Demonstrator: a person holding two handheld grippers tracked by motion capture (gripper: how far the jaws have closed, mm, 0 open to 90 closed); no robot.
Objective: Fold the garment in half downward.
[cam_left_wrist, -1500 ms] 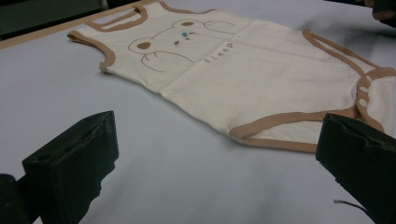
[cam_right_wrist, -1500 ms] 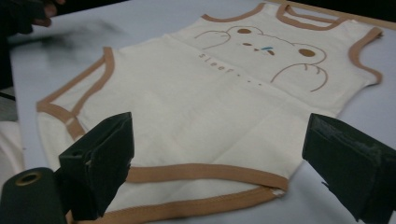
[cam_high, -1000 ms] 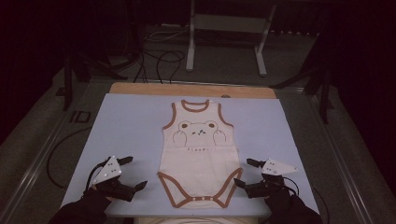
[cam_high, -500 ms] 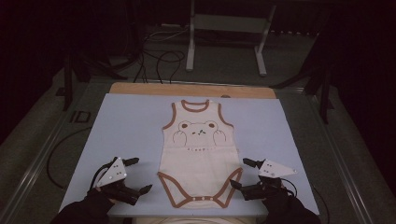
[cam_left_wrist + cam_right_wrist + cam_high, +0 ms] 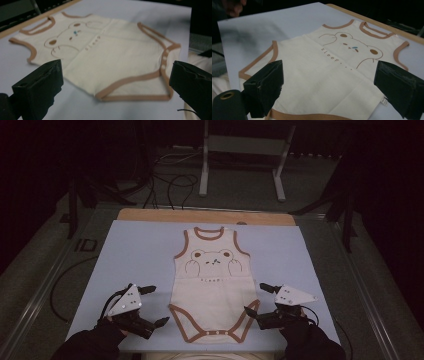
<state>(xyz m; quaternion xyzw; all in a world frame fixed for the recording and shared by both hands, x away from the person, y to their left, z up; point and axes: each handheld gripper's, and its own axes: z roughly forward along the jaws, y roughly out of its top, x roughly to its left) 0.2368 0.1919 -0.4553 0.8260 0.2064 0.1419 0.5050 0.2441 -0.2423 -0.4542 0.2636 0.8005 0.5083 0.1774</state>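
Baby bodysuit [image 5: 212, 285], bear-printed, lies flat at the middle of the pale blue table [image 5: 135, 250]; the left claw [image 5: 154, 306] sits released beside its lower left edge, the right claw [image 5: 256, 299] released at its lower right.

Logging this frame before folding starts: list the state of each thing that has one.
bodysuit: spread flat, face up, unfolded, not gripped.
left gripper: open, beside the bodysuit's lower left edge.
right gripper: open, at the bodysuit's lower right edge.
blue mat: lying flat on the table.
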